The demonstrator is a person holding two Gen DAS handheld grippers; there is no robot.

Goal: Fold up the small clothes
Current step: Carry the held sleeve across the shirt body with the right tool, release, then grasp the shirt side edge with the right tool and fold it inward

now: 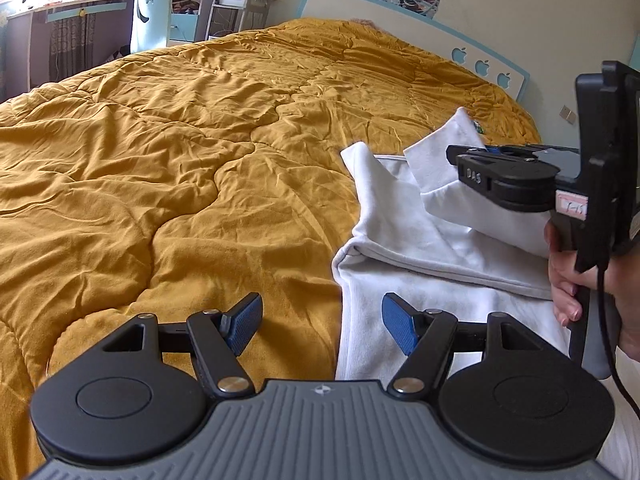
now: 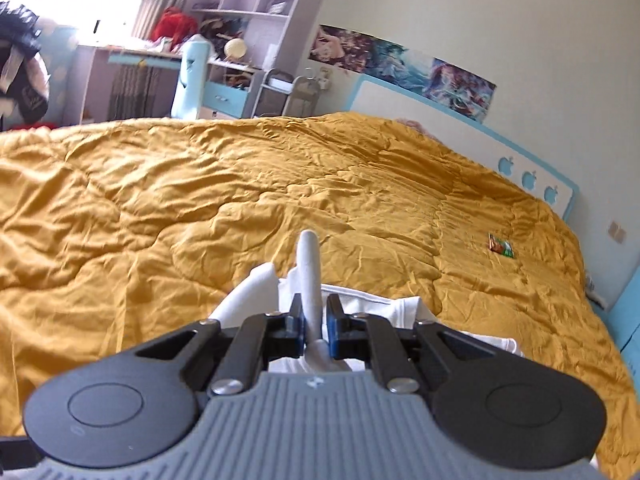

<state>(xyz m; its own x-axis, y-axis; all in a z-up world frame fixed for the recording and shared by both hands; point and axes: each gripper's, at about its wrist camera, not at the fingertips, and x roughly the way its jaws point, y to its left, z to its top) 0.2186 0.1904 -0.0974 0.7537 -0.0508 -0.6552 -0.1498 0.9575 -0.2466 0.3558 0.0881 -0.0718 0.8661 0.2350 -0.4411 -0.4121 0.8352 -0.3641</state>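
A white garment lies partly folded on the mustard quilt, at the right of the left wrist view. My left gripper is open, low over the garment's left edge, with nothing between its blue pads. My right gripper, held by a hand at the right, is shut on a raised part of the white garment and holds it above the rest. In the right wrist view the white cloth stands up between the closed fingers of the right gripper.
The quilt covers a wide bed with a white and blue headboard. A small colourful packet lies on the quilt at the right. A blue chair, a desk and shelves stand beyond the bed.
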